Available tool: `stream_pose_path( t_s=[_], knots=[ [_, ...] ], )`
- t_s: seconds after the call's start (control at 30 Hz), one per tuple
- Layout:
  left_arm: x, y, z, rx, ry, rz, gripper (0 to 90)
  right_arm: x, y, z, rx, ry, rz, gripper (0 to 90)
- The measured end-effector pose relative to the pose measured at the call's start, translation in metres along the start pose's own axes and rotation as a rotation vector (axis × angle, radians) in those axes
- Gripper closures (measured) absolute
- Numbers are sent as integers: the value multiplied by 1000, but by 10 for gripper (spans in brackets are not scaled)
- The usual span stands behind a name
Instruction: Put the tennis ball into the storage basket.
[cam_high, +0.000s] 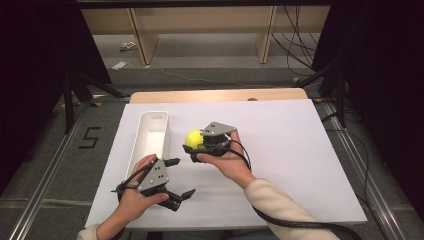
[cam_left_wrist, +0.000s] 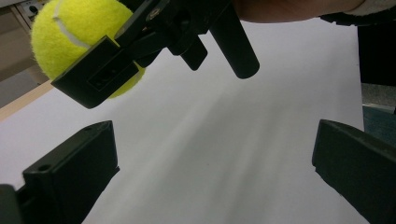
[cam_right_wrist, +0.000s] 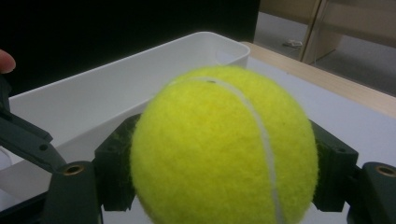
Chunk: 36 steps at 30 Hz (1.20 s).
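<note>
The right tool (cam_high: 196, 143) has its two black jaws clamped on the fuzzy yellow-green felt tennis ball (cam_right_wrist: 224, 147), one pad on each flank, squarely across the widest part, as the right gripper view shows. The ball rides clear of the desk, held in the air just beside the long white plastic bin (cam_high: 150, 137), near its right wall. In the left gripper view the same ball (cam_left_wrist: 70, 37) shows at upper left with a black jaw of the right tool lying across its face.

On handling, I'd judge the ball light and springy: the felt nap gives the pads plenty of friction, so slipping looks unlikely, and the rubber shell will give a little under squeeze without harm. Nothing fragile here. The risk is its roundness: a hold off the middle could squirt it out, and once let go it will bounce and roll. The present hold across the equator, with the white seam curving over the front, looks like the right place to take it.

Further out, the left tool (cam_high: 178, 177) rests low over the white sheet (cam_high: 300, 165) covering the desk, jaws spread wide with nothing between them, near the front end of the bin. The bin itself looks empty from the high view.
</note>
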<state>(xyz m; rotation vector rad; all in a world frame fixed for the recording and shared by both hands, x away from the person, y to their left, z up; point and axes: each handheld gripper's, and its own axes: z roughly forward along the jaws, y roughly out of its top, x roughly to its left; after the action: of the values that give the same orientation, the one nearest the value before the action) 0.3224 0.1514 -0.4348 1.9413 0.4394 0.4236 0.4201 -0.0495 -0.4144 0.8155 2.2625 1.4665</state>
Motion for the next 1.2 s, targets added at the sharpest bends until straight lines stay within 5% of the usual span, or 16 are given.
stream_pose_path(
  t_s=[1.2],
  knots=[
    [2,1,-1,-7,37,29,0,3,16,9,3,13,-17,267]
  ],
)
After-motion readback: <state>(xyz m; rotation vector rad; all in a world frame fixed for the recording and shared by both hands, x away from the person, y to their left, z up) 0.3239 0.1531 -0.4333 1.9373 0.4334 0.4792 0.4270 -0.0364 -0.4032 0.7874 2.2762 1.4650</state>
